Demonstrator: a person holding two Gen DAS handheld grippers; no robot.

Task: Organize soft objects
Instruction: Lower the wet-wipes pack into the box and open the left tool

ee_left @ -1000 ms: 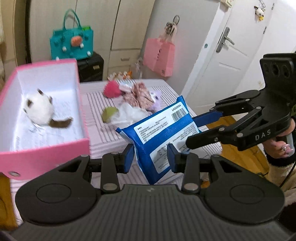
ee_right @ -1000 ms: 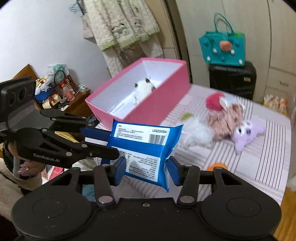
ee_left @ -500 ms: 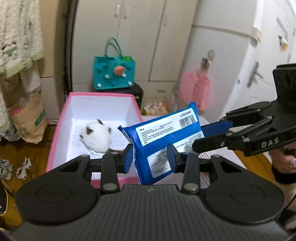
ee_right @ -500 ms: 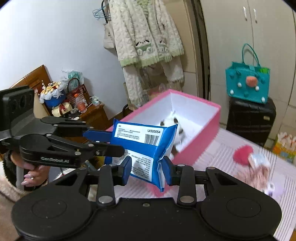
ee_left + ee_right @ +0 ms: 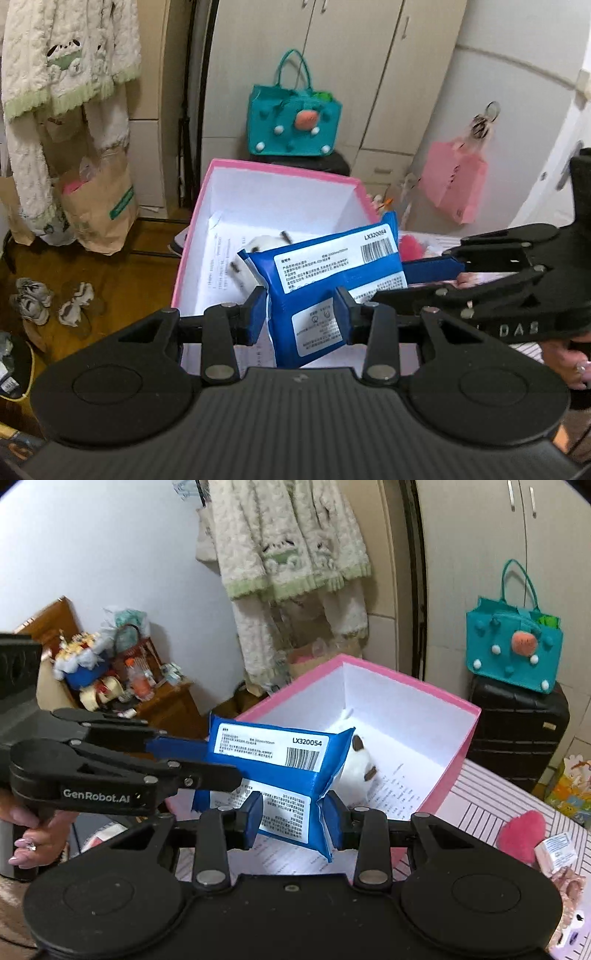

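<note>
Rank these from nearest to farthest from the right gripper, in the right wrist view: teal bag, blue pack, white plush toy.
1. blue pack: between the right gripper fingers.
2. white plush toy: just beyond, inside the pink box.
3. teal bag: far right, on the black case.

So the surface here is a table with a pink-and-white striped cloth (image 5: 491, 805), only partly in shot. Sitting on it is a big pink box (image 5: 452, 775) with a white inside, plus a fuzzy pink plush (image 5: 521, 836), a small white packet (image 5: 556, 849) right against it and a purple plush (image 5: 570, 923) at the frame edge. Off the table, the wooden floor (image 5: 122, 280) has a brown paper bag (image 5: 98, 203) and a few grey shoes (image 5: 31, 299).
</note>
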